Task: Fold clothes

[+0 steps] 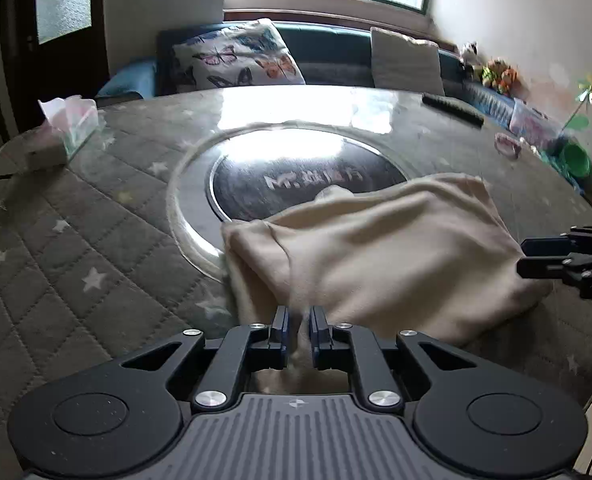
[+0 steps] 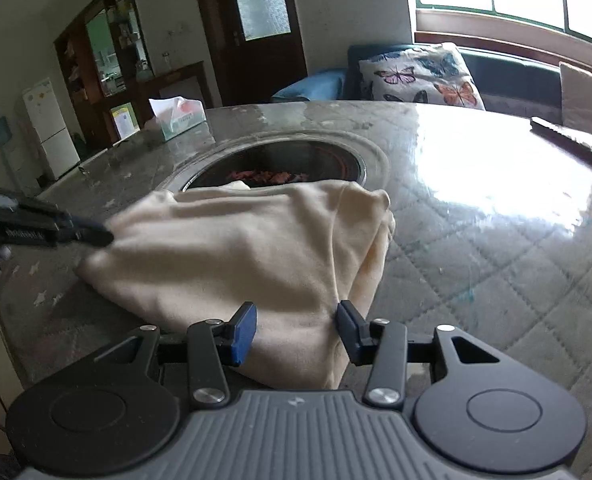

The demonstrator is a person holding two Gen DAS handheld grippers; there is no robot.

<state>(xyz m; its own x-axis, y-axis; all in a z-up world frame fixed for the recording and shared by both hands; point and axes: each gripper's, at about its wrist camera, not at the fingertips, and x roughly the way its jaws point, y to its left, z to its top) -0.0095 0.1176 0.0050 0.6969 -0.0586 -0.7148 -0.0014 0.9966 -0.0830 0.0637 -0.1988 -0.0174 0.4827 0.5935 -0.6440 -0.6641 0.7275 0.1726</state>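
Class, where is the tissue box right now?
The tissue box sits near the table's far left edge in both wrist views, beyond the round inset and apart from the cream garment.

- The cream garment [image 1: 376,248] covers the near part of the round insert [image 1: 296,172] in the table, and its lower edge runs out of sight behind the left gripper [image 1: 299,330].
- The right gripper [image 1: 568,264] is cut off by the picture's right edge in the left wrist view.
- The printed writing on the insert is too blurred to read.
- The small things along the wall [image 1: 536,120] are blurred beyond telling.
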